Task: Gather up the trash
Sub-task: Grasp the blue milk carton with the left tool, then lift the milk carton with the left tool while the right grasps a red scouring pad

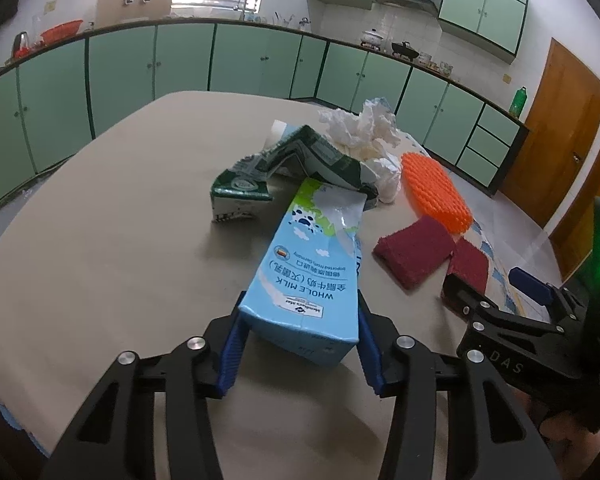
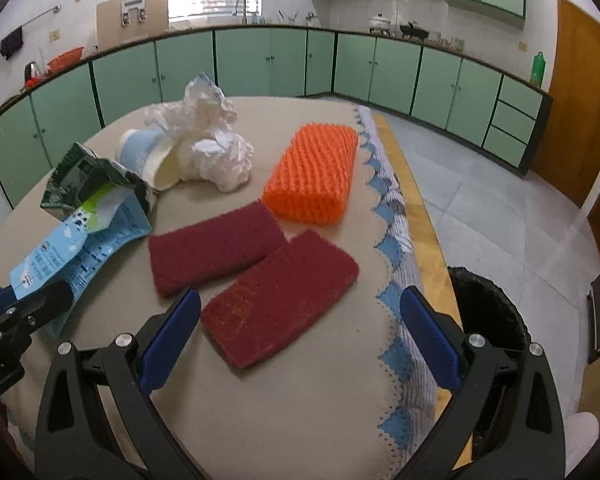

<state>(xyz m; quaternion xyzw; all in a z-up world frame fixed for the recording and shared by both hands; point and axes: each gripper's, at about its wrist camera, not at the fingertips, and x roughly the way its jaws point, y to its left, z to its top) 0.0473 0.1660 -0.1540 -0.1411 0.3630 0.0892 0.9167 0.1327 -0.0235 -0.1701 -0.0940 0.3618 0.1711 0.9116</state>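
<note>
Milk carton base hidden between tool pads

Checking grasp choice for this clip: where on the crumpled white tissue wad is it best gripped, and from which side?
Probably from above, on the tall crest of the crumpled tissue wad. It stands highest there and is soft enough to pinch. Its left flank presses against the tipped paper cup, so side entry there is blocked; the side facing the orange sponge is free.

Light blue milk carton with white clouds and a green patch; dark green and white crumpled carton; bright orange ribbed sponge; two maroon scouring pads; white crumpled tissue; beige tablecloth edged with blue triangles
</note>
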